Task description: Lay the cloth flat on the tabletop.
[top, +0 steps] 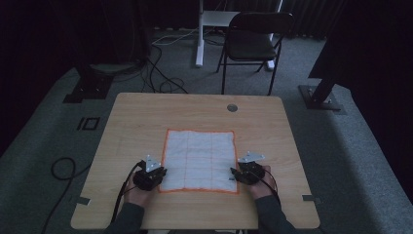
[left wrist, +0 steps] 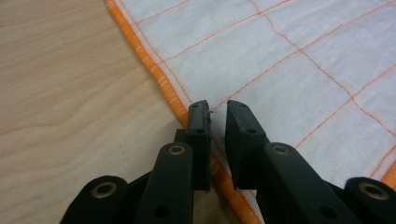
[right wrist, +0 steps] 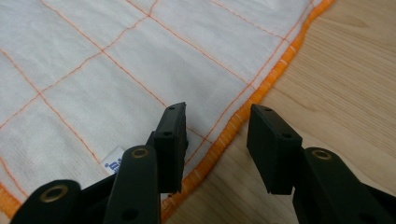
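Both grippers sit at the near corners of a white cloth with orange edging, spread flat in the middle of the wooden table. From the high view, the left gripper is at the cloth's near left corner and the right gripper at its near right corner, each held by a hand coming in from the bottom edge. Beyond the table stand a black folding chair and a white desk leg; cables trail over the grey floor.

Left gripper view: the jaws are slightly parted, a narrow gap between them, straddling the orange hem.

Right gripper view: the jaws stand wide apart over the orange hem, holding nothing. A small label shows on the cloth beside one jaw.
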`<action>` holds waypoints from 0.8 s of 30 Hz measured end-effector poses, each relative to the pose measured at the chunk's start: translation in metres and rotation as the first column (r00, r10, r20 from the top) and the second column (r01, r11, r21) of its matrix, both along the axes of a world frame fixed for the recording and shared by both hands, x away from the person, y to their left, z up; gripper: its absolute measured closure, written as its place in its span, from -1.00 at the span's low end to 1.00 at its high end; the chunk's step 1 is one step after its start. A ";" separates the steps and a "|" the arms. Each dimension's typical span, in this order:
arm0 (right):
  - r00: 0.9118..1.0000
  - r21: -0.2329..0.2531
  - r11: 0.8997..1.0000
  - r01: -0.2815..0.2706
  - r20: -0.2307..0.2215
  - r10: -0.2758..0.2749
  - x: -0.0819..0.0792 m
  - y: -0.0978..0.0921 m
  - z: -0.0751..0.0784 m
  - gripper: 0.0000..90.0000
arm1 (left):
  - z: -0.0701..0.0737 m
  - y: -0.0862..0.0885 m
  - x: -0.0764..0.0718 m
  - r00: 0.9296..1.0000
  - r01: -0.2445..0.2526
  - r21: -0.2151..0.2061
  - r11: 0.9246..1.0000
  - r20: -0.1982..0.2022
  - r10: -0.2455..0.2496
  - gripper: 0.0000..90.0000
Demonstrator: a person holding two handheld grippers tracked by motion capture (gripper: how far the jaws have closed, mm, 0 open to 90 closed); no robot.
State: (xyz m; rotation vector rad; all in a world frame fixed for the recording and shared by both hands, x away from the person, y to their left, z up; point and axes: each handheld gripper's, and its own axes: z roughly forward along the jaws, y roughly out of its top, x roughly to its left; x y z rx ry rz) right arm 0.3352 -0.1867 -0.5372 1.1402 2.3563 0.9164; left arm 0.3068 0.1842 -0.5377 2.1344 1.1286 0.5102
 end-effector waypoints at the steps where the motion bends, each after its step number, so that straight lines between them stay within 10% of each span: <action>1: 1.000 0.000 1.000 0.002 -0.001 -0.002 0.000 -0.001 0.000 0.28 | 0.000 -0.001 -0.002 1.000 0.003 0.000 1.000 0.000 -0.003 0.80; 12: 1.000 0.052 0.998 0.028 -0.011 -0.028 -0.002 -0.010 0.000 0.22 | 0.002 0.004 -0.002 0.998 -0.041 -0.049 0.998 0.044 0.043 0.35; 24: 0.995 0.080 0.992 0.098 -0.003 -0.098 0.004 -0.022 -0.002 0.16 | 0.010 0.016 0.000 0.993 -0.082 -0.114 0.990 0.079 0.091 0.34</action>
